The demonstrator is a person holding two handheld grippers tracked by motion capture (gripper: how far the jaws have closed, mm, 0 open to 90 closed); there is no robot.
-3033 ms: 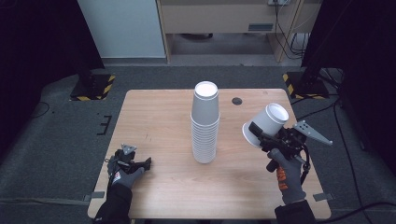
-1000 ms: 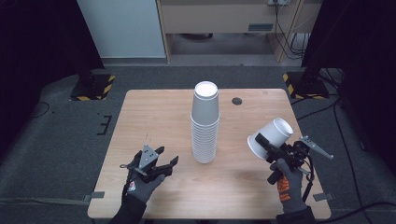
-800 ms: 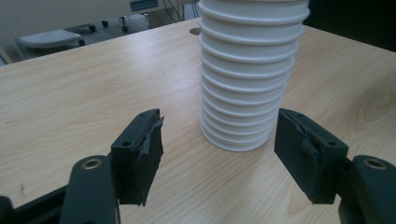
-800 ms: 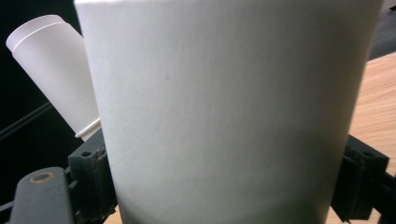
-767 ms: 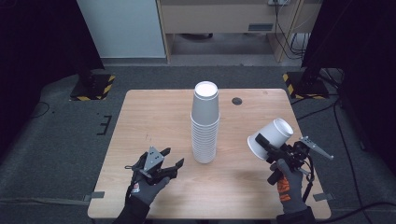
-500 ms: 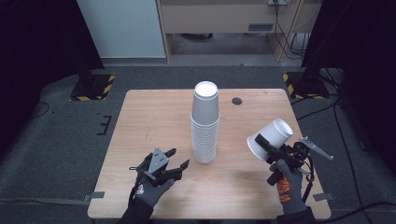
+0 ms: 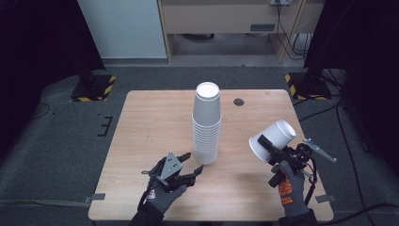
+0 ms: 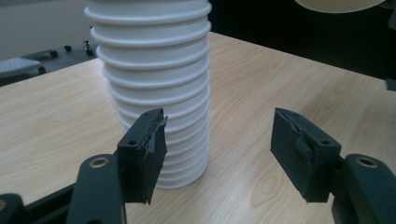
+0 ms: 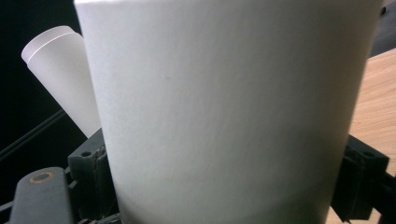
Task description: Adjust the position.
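Your left gripper [image 7: 190, 166] sits low over the near part of the table [image 7: 150, 117], left of centre, with its jaws spread wide and nothing between them. It points toward the stack of cups [image 7: 206, 123], and its tips lie just beside the base of that stack without touching it. In the left gripper view, your left gripper [image 8: 219, 140] has its two black pads apart, and the ribbed rims at the foot of the stack of cups [image 8: 156, 84] rise behind the left pad, with bare wood showing through the gap. The stack stands upright near the middle of the table, bottoms up, with a small dark round spot [image 7: 239, 101] on the wood farther back and to its right. To the right, your right gripper [image 7: 269, 146] is lifted above the near right part of the table and pinches a single white cup [image 7: 273, 140], tilted, well apart from the stack. In the right gripper view, the wall of that cup [image 9: 233, 107] is pressed between the jaws on both sides, and the stack [image 9: 65, 74] shows beyond it at the left.
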